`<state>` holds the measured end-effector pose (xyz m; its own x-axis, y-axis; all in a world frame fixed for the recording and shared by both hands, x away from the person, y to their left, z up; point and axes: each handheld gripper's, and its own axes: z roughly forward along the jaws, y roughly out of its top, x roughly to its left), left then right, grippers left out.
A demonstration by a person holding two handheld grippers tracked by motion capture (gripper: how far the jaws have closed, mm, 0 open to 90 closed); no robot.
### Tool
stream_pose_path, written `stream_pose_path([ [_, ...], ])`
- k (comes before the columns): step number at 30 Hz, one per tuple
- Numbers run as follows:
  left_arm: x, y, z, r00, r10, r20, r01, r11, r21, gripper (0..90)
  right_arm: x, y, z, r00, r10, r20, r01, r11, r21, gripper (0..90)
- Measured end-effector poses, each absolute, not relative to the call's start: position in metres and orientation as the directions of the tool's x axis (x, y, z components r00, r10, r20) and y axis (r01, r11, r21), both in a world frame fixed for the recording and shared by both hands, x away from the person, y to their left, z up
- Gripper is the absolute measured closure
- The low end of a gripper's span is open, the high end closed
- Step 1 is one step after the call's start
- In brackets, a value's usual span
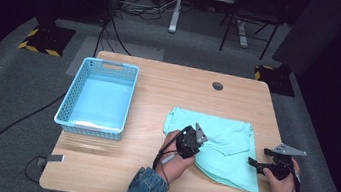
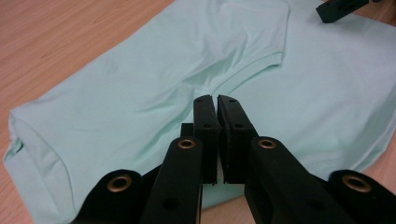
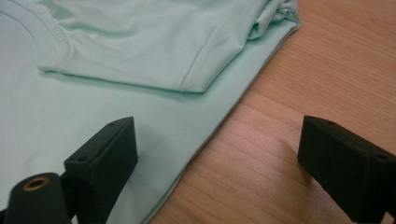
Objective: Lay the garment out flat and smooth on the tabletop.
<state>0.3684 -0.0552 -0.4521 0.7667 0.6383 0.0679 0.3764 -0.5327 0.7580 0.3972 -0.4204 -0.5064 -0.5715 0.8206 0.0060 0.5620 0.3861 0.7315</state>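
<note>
A mint-green T-shirt [image 1: 224,149] lies partly folded on the right half of the wooden table [image 1: 159,89], its lower hem close to the near edge and its right side short of the right edge. One sleeve is folded in over the body, as the right gripper view shows [image 3: 154,51]. The left gripper [image 1: 197,139] sits over the shirt's left part, held from below by the person's left hand [image 1: 174,159]; in the left gripper view its jaws are clenched together with their tips [image 2: 215,105] at a pucker of cloth below the sleeve hem, and whether any fabric is pinched between them I cannot tell. The right gripper [image 1: 256,163] rests at the shirt's right edge, in the person's right hand [image 1: 284,176], with its jaws released and wide apart: one jaw stands over the cloth, the other over bare wood, and the shirt's edge runs between them. A light blue perforated basket [image 1: 98,97] stands near the table's left edge, well apart from the shirt. A small round hole [image 1: 217,86] sits near the far edge.
</note>
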Motion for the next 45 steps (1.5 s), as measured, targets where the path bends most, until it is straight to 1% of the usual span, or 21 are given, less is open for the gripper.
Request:
stream_pose_path([
  [3,0.356,-0.044,-0.452,0.754,0.654,0.066,0.385,-0.521,0.762,85.8,0.397,-0.42,-0.506,-0.573,0.82,0.006,0.561,0.387,0.732,11.9],
  [7,0.336,-0.026,-0.455,0.737,0.672,0.075,0.409,-0.531,0.742,84.2,0.397,-0.42,-0.506,-0.575,0.818,0.006,0.56,0.389,0.731,11.9],
  [10,0.322,-0.012,-0.457,0.721,0.69,0.055,0.436,-0.513,0.739,79.4,0.397,-0.42,-0.506,-0.578,0.816,0.006,0.559,0.391,0.731,11.9],
  [11,0.318,-0.007,-0.457,0.72,0.693,0.026,0.451,-0.497,0.742,77.3,0.397,-0.42,-0.506,-0.578,0.816,0.006,0.559,0.391,0.731,11.9],
  [13,0.313,0.0,-0.457,0.718,0.696,-0.025,0.477,-0.466,0.745,65.3,0.397,-0.42,-0.506,-0.578,0.816,0.006,0.559,0.391,0.731,11.9],
  [15,0.312,0.005,-0.457,0.71,0.703,-0.037,0.483,-0.449,0.751,51.2,0.397,-0.42,-0.506,-0.578,0.816,0.006,0.559,0.391,0.731,11.9],
  [18,0.317,0.008,-0.457,0.696,0.717,-0.031,0.482,-0.435,0.76,39.9,0.397,-0.42,-0.506,-0.578,0.816,0.006,0.559,0.391,0.731,11.9],
  [20,0.323,0.006,-0.457,0.692,0.721,-0.029,0.482,-0.433,0.762,37.1,0.397,-0.42,-0.506,-0.579,0.816,0.006,0.559,0.391,0.731,11.9],
  [23,0.331,-0.002,-0.458,0.695,0.719,-0.01,0.474,-0.448,0.758,35.5,0.397,-0.42,-0.506,-0.579,0.815,0.006,0.559,0.392,0.731,11.9],
  [30,0.347,-0.03,-0.462,0.733,0.68,0.008,0.455,-0.499,0.738,36.9,0.397,-0.42,-0.506,-0.579,0.815,0.007,0.559,0.391,0.731,11.9],
  [35,0.353,-0.049,-0.471,0.765,0.644,-0.005,0.453,-0.533,0.715,42.5,0.397,-0.42,-0.506,-0.58,0.815,0.006,0.559,0.392,0.731,11.9],
  [38,0.354,-0.054,-0.478,0.772,0.636,-0.003,0.46,-0.554,0.694,46.5,0.397,-0.42,-0.506,-0.58,0.815,0.006,0.559,0.392,0.731,11.9],
  [40,0.356,-0.054,-0.482,0.767,0.641,-0.013,0.476,-0.556,0.682,51.6,0.397,-0.42,-0.506,-0.579,0.815,0.007,0.559,0.392,0.731,11.9],
  [42,0.357,-0.054,-0.486,0.767,0.642,-0.016,0.487,-0.565,0.666,60.5,0.397,-0.42,-0.506,-0.58,0.815,0.007,0.559,0.391,0.731,11.9],
  [45,0.358,-0.052,-0.49,0.77,0.638,-0.016,0.49,-0.575,0.654,80.4,0.397,-0.42,-0.506,-0.58,0.815,0.007,0.559,0.392,0.731,11.9],
])
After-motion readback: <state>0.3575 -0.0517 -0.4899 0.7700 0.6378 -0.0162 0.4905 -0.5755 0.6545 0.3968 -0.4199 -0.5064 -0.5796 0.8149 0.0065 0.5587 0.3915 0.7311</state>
